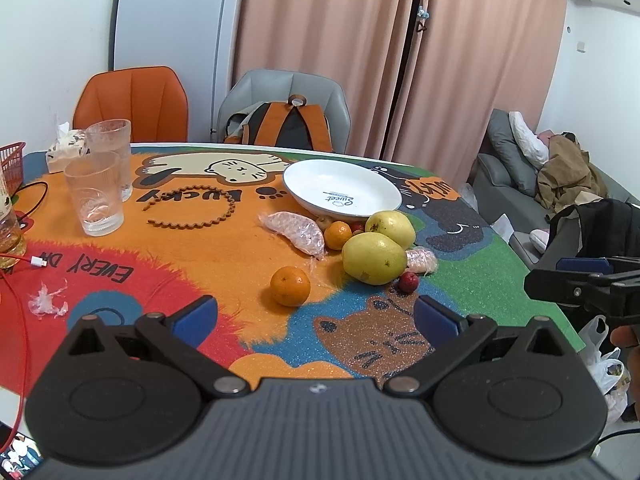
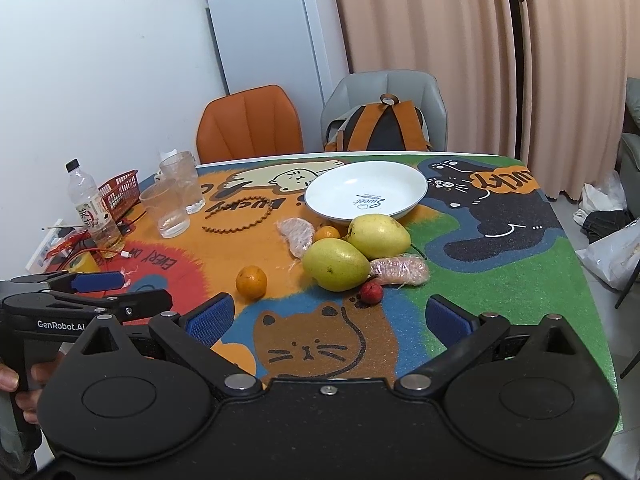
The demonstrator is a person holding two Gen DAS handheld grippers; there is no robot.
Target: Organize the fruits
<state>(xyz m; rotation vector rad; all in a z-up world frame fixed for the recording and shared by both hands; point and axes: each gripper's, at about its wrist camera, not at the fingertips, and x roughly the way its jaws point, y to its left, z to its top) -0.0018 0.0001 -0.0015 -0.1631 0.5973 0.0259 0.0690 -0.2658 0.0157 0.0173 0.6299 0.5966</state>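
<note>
A white plate (image 1: 316, 178) (image 2: 400, 176) lies empty on the colourful table mat. In front of it lie two yellow-green pears (image 1: 374, 258) (image 2: 335, 263), a second pear (image 1: 391, 228) (image 2: 378, 236), a lone orange (image 1: 290, 285) (image 2: 251, 281), another orange (image 1: 337, 235) (image 2: 327, 233) by the plate, a small red fruit (image 1: 408, 281) (image 2: 372, 292) and two wrapped pink pieces (image 1: 296, 232) (image 2: 399, 270). My left gripper (image 1: 316, 316) is open and empty, short of the lone orange. My right gripper (image 2: 328, 318) is open and empty, short of the red fruit.
Two clear glasses (image 1: 96, 196) (image 2: 170, 208), a brown wavy hairband (image 1: 192, 212), a red basket (image 2: 118, 192), a bottle (image 2: 92, 208) and a red cable (image 1: 24, 260) lie on the left. Orange and grey chairs with a backpack (image 1: 288, 124) stand behind.
</note>
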